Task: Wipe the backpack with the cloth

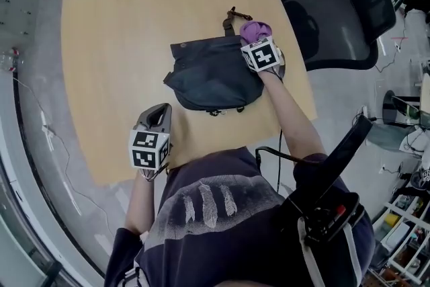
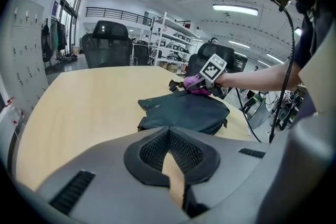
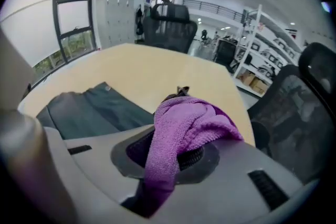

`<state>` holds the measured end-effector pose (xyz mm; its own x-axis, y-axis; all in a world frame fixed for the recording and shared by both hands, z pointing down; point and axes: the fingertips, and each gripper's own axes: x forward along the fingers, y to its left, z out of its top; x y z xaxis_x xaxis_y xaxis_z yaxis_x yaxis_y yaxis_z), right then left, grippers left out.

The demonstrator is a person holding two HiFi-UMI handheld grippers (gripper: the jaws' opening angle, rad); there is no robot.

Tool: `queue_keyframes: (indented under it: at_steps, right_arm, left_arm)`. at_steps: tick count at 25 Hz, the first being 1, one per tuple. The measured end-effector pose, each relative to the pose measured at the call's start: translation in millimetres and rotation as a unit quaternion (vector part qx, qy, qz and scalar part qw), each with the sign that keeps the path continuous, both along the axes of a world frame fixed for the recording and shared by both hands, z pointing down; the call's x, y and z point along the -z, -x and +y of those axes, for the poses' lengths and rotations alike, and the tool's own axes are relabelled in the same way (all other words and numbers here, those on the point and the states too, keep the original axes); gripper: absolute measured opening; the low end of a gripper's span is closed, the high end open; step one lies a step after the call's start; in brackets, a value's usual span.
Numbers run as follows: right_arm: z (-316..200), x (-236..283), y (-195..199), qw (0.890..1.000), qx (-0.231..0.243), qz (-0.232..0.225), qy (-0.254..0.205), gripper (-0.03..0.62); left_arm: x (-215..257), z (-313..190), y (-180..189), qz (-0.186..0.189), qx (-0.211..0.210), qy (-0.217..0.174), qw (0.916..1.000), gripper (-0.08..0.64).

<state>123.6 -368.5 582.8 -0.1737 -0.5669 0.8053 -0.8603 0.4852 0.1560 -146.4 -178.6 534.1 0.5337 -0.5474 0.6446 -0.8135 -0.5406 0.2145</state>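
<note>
Pale wood-grain counter point(image 1: 101, 37) with rounded corners carries one slumped backpack point(image 1: 208, 77) of dark, smooth woven fabric, right of centre. At its far right corner the right tool point(image 1: 256, 40) clamps one bunched purple terry cloth point(image 3: 184, 123). Near left, the left tool point(image 1: 158, 112) hovers, jaws together and empty. One black mesh chair point(image 1: 342, 3) stands at the right.

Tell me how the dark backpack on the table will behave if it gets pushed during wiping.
The backpack lies flat and slumped, so it is probably soft and will dent or wrinkle under the cloth. It rests on a smooth table with the left tongs away from it, so a firm push may slide it.
</note>
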Motion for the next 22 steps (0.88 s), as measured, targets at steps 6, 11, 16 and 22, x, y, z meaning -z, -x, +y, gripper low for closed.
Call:
queue_keyframes:
  at_steps: [6,11,16,22]
  right_arm:
    - [-7.4,-29.7,28.8,0.995,0.084,0.061,0.012,0.064]
    - [-9.2,-34.0,41.1,0.994,0.092,0.053,0.026,0.064]
    - [-4.2,-34.8,84.2,0.99,0.127,0.021,0.058,0.065]
    - [5.7,-50.8,128.3,0.983,0.157,0.014,0.09,0.064]
  left_arm:
    - [1.9,2.8,1.1,-0.001,0.028,0.006,0.9996,0.006]
    - [-4.2,10.6,8.8,0.001,0.05,0.015,0.9986,0.006]
    - [-7.2,12.8,18.1,0.01,0.068,0.018,0.9975,0.006]
    - [-7.8,15.0,36.8,0.019,0.094,0.014,0.9953,0.006]
